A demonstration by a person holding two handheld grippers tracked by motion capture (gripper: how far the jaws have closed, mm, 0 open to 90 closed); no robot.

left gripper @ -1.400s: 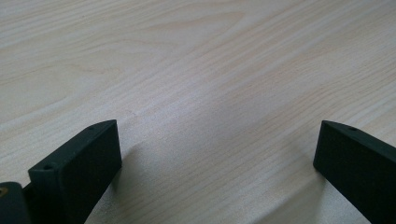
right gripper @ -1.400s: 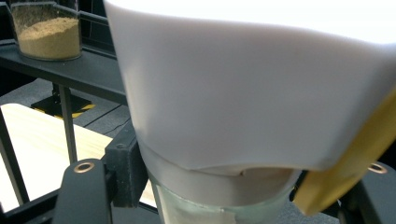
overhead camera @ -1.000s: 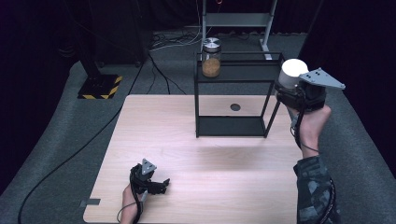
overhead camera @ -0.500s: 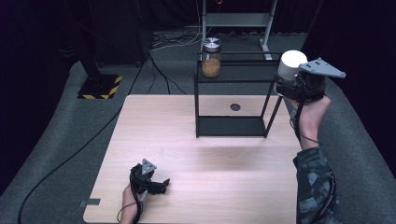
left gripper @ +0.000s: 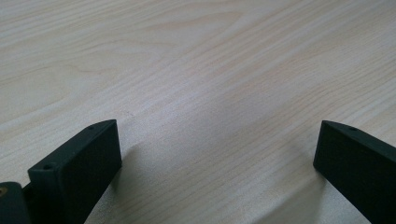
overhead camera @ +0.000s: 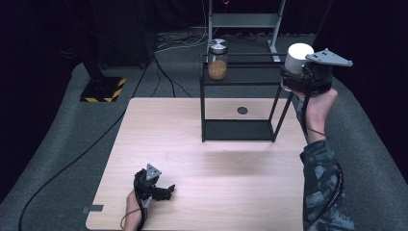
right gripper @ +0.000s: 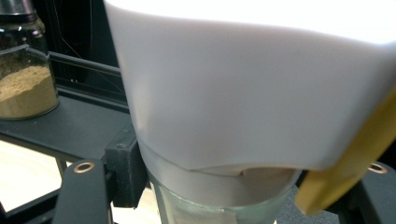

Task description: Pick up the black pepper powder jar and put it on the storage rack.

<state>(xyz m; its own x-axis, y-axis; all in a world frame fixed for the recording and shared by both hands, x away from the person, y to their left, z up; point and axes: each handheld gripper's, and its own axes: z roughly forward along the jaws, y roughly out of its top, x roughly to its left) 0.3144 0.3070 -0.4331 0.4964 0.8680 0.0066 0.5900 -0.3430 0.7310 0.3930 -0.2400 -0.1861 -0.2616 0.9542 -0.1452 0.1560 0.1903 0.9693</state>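
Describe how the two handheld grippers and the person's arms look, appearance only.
Both grippers are black. The right gripper carries a grey three-cornered plate on top, and a thin black cable trails down past a camouflage-patterned sleeve. The left gripper bears a smaller grey plate; its jaws are flat black blocks with small screw holes. No sleeve is visible on the left arm.

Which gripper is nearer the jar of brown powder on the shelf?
The right. The right gripper is up at shelf height, at the rack's right end, holding a white-capped container. The jar stands at the left end. The left gripper rests open on the table's near edge.
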